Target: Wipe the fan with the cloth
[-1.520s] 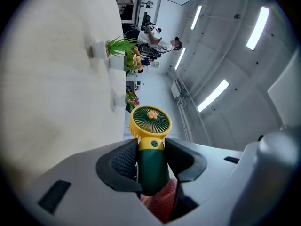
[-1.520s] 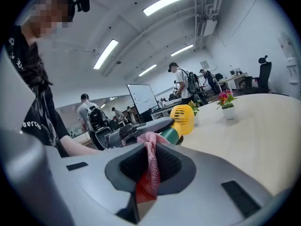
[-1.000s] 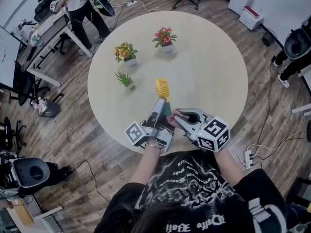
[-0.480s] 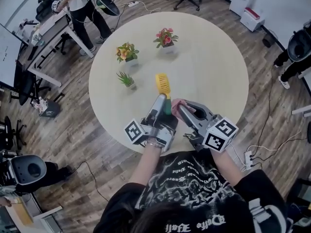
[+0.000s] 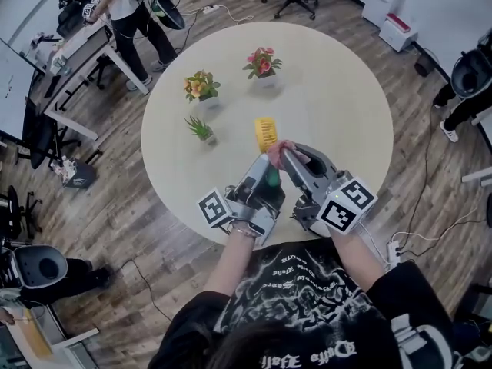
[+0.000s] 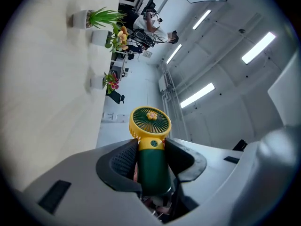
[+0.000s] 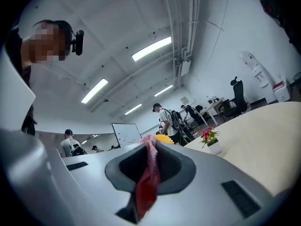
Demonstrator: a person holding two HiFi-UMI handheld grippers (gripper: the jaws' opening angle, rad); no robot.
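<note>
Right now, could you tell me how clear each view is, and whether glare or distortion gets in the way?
Head view: even light, sharp, soft shadows on the table, dark corners. Left gripper view: strong fisheye bend, bright ceiling lights, fan sharp. Right gripper view: same bend, cloth slightly soft up close.

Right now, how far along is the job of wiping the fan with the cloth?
Done: the left gripper is clamped on the handheld fan by its green handle, holding it up; the right gripper pinches the pink-red cloth. In hand: the cloth sits close to the fan's yellow head; contact cannot be told. Left: the wiping itself, over grille and handle.
</note>
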